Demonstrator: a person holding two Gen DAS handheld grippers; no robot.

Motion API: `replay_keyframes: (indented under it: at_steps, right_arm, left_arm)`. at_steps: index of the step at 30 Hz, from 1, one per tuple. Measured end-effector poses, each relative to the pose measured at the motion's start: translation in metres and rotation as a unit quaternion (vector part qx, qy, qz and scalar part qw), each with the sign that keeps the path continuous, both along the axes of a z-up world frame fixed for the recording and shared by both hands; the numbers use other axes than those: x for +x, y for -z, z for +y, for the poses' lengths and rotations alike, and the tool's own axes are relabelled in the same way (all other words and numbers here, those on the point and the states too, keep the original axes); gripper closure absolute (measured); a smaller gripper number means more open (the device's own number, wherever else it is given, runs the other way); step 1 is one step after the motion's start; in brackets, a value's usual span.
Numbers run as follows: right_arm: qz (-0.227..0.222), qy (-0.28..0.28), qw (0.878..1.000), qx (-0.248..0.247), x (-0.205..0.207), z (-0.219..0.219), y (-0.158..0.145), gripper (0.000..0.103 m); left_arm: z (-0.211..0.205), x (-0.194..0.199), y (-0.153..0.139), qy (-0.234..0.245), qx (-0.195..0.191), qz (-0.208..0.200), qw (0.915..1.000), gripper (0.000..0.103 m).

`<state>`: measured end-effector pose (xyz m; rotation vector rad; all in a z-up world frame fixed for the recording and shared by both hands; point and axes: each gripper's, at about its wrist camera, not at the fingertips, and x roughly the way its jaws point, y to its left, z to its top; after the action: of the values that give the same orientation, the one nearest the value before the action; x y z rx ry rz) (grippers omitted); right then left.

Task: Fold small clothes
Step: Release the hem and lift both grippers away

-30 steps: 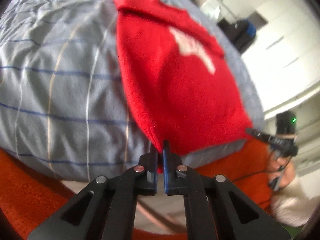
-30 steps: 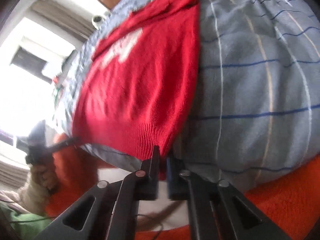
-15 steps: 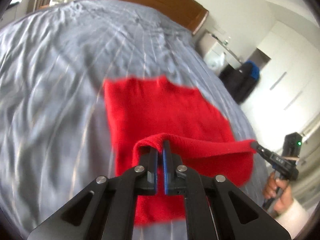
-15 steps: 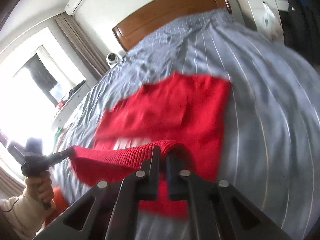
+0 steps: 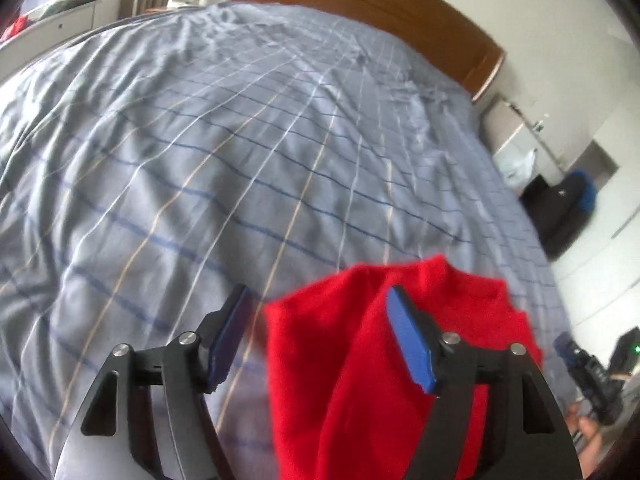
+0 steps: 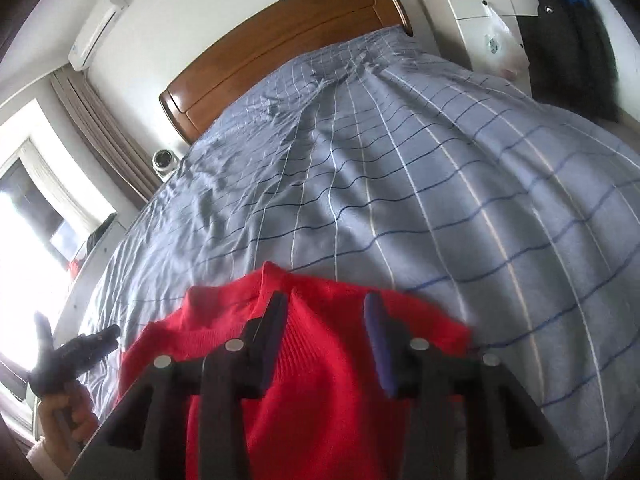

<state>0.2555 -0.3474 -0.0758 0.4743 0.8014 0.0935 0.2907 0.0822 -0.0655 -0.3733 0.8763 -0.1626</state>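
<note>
A small red knitted sweater [image 5: 352, 364] lies folded on the blue-grey checked bed cover [image 5: 240, 160], near the foot of the bed. My left gripper [image 5: 320, 336] is open and empty, over the sweater's left edge. In the right wrist view the sweater [image 6: 320, 400] fills the lower middle, and my right gripper [image 6: 326, 344] is open and empty, just above its right part. The left gripper [image 6: 76, 356] also shows at the lower left of that view, held in a hand.
A wooden headboard [image 6: 280, 40] stands at the far end of the bed. A white cabinet [image 6: 480, 24] with dark clothes hanging beside it stands to the right of the bed. A small white camera [image 6: 163, 160] and a window are on the left.
Both grippers carried the sweater's lower hem up and over toward the headboard, folding it, then opened and let go. The sweater now lies folded beneath them.
</note>
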Motion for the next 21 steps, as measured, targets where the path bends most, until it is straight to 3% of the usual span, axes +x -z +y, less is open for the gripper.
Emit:
replay_keyframes:
  at_steps: [4, 7, 8, 10, 11, 15, 19, 21]
  right_arm:
    - [-0.006, -0.074, 0.997, -0.001, -0.029, 0.018, -0.008, 0.061]
    - [0.027, -0.137, 0.990, -0.006, -0.060, 0.040, 0.009, 0.048]
    - [0.049, -0.147, 0.988, -0.025, -0.069, 0.044, 0.019, 0.047]
    - [0.091, -0.135, 0.983, -0.089, -0.089, 0.042, 0.039, 0.053]
    - [0.087, -0.127, 0.984, -0.088, -0.100, 0.036, 0.039, 0.058]
    - [0.058, -0.115, 0.987, -0.092, -0.126, 0.032, 0.003, 0.056]
    - [0.056, -0.144, 0.983, -0.094, -0.104, 0.059, -0.027, 0.056]
    - [0.062, -0.151, 0.984, -0.064, -0.081, 0.076, -0.035, 0.056]
  left_arm:
    - [-0.017, -0.051, 0.004, 0.074, 0.039, -0.017, 0.9963, 0.008]
    - [-0.026, -0.070, 0.035, 0.090, 0.128, 0.035, 0.9870, 0.013]
    - [-0.021, -0.072, 0.041, 0.082, 0.136, 0.046, 0.9862, 0.015]
    - [0.001, -0.097, 0.035, 0.058, 0.101, 0.039, 0.9924, 0.015]
    - [0.008, -0.107, 0.030, 0.047, 0.095, 0.034, 0.9938, 0.015]
    - [0.020, -0.145, 0.008, 0.036, 0.104, -0.008, 0.9939, 0.008]
    - [0.022, -0.165, 0.026, 0.017, 0.136, -0.028, 0.9901, 0.008]
    - [0.030, -0.163, 0.044, -0.002, 0.141, -0.024, 0.9897, 0.008]
